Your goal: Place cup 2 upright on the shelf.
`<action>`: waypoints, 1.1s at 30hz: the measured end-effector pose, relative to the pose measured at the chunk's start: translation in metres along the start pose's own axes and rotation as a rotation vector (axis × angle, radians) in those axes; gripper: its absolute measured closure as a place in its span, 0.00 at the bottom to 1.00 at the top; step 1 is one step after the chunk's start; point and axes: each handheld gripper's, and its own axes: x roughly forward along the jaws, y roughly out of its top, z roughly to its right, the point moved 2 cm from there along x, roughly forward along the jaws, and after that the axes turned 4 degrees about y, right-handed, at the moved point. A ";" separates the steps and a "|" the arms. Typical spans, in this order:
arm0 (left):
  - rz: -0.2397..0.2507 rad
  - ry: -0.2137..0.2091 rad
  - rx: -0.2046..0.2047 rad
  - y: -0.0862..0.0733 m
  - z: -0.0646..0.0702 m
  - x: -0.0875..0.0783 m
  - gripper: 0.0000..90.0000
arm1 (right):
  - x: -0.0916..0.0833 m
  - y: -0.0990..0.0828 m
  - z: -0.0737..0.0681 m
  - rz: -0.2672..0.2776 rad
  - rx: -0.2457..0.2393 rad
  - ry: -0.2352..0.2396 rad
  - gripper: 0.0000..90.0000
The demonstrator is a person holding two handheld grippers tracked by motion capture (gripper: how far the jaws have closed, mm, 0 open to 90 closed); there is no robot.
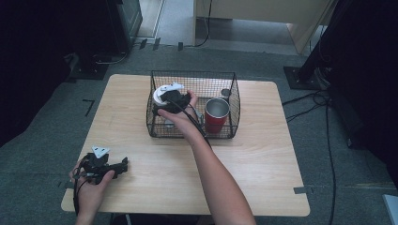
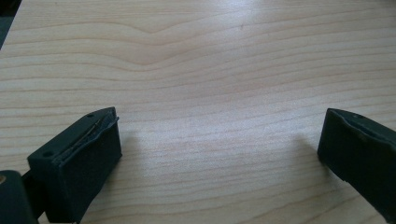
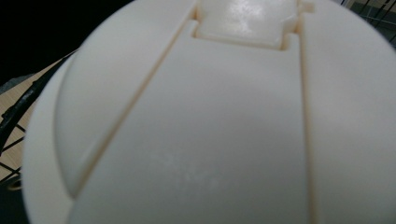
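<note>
Cream round lid [image 3: 196,121], grooved top, right tongs [image 1: 174,99] grip unclear, left tongs [image 2: 219,154] released

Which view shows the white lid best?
The right gripper view: the white lid sits close up, its grooves and flip tab clear. The high view shows it small in the wire basket, partly behind the right tool.

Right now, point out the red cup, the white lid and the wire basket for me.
red cup [image 1: 216,123], high view, on its red side wall.
white lid [image 3: 210,130], right gripper view, on its flat top.
wire basket [image 1: 195,73], high view, on its far rim.
</note>
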 end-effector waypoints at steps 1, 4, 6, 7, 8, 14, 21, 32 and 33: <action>0.000 0.000 0.000 0.000 0.000 0.000 0.00 | 0.000 0.000 0.000 0.001 0.008 0.010 0.04; 0.000 0.000 0.000 0.000 0.000 0.000 0.00 | -0.002 0.001 -0.001 0.001 0.015 0.019 0.02; 0.000 0.000 0.000 0.000 0.000 0.000 0.00 | -0.003 0.001 -0.002 -0.001 0.004 0.018 0.02; 0.000 0.000 0.000 0.000 0.000 0.000 0.00 | -0.003 0.001 -0.002 -0.002 0.004 0.017 0.02; 0.000 0.000 0.000 0.000 0.000 0.000 0.00 | -0.004 0.001 -0.002 -0.003 0.004 0.016 0.02; 0.000 0.000 0.000 0.000 0.000 0.000 0.00 | -0.006 0.000 -0.001 -0.005 -0.002 0.016 0.01; 0.000 0.000 0.000 0.000 0.000 0.000 0.00 | -0.007 -0.004 -0.003 -0.017 -0.022 0.024 0.00; -0.001 0.000 0.000 0.000 0.000 0.000 0.00 | -0.023 -0.010 -0.009 -0.015 -0.049 0.011 0.00; -0.001 0.000 0.000 0.000 0.000 0.000 0.00 | -0.025 -0.011 -0.009 -0.015 -0.051 0.005 0.00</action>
